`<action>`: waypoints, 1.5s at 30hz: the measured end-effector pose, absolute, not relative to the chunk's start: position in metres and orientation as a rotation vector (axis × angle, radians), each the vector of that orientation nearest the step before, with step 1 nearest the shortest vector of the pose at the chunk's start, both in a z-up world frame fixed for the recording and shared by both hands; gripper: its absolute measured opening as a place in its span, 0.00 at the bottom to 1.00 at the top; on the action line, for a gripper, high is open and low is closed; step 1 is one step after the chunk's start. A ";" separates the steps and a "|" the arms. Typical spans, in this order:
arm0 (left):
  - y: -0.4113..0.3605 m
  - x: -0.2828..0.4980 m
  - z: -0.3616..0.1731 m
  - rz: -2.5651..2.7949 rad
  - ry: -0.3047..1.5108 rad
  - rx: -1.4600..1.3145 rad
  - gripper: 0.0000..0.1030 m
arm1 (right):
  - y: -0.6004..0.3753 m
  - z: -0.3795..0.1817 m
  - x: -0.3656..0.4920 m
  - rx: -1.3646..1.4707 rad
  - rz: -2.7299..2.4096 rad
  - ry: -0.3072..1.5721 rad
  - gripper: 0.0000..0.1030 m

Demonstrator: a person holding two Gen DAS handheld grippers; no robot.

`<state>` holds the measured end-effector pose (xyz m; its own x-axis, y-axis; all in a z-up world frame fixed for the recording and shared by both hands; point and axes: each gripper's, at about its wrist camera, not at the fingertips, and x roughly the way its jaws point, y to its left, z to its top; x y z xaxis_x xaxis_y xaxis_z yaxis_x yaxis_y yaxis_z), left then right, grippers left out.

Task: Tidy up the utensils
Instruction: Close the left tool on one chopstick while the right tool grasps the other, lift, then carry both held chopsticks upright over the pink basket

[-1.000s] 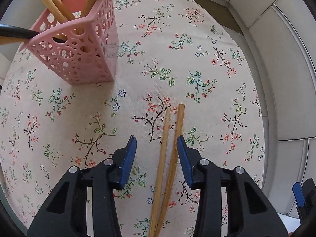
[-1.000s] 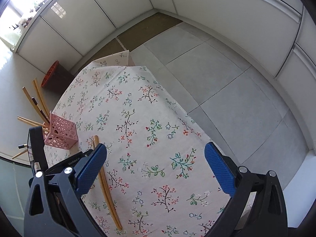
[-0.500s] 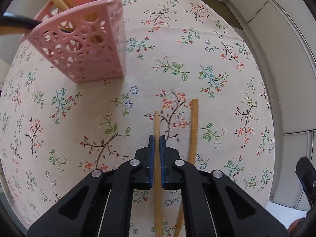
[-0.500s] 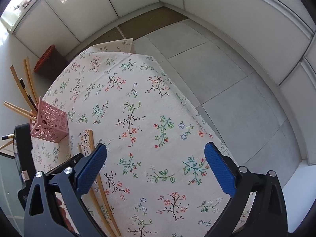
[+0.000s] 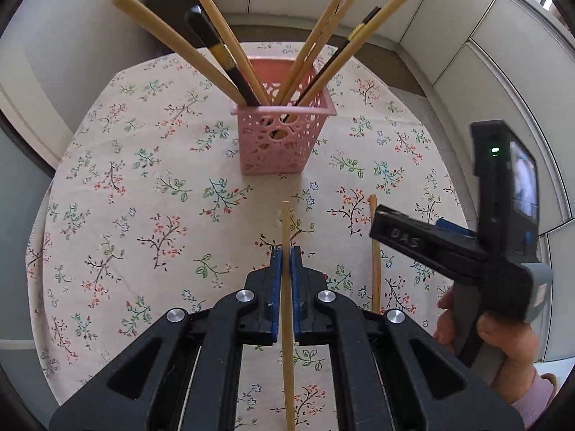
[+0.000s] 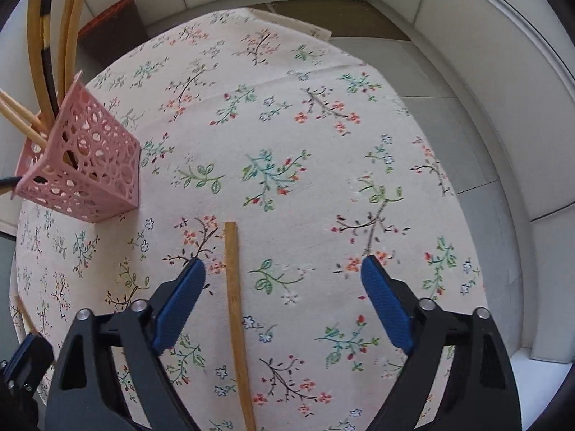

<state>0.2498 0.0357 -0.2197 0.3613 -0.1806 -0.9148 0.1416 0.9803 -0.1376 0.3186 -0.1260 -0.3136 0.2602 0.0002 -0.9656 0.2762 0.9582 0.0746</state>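
Pink perforated plastic basket (image 5: pixel 284 136) holds most chopsticks. My left gripper (image 5: pixel 286 251) clamps one bamboo chopstick (image 5: pixel 286 287); right gripper (image 6: pixel 284 280), jaws wide, straddles the last chopstick (image 6: pixel 235 301) on the tablecloth (image 6: pixel 323 179).

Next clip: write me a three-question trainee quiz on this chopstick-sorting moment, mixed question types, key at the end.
1. True or false: the left claw is shut on a chopstick.
2. The right claw is: A) open above the second chopstick lying on the tablecloth; B) shut on it; C) inside the pink basket.
3. Fill in: several chopsticks stand in the pink ____.

Key: 1 true; 2 A; 3 basket.
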 end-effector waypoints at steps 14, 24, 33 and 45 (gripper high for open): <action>0.049 0.228 -0.186 -0.217 1.080 -0.020 0.04 | -0.121 -0.311 0.306 0.366 -0.090 1.329 0.07; 0.058 0.200 -0.152 -0.250 0.991 -0.042 0.04 | -0.135 -0.217 0.221 0.398 0.008 1.081 0.08; 0.062 0.166 -0.115 -0.278 0.897 -0.072 0.04 | -0.142 -0.143 0.160 0.333 0.073 0.939 0.08; 0.057 0.188 -0.039 -0.282 0.762 -0.047 0.04 | -0.160 -0.043 0.172 0.336 0.105 0.746 0.08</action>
<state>0.1882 0.0573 -0.0394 0.6877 -0.2687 -0.6744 0.2348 0.9614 -0.1437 0.1718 -0.1601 -0.0434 0.7320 0.2117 -0.6476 0.0249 0.9416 0.3359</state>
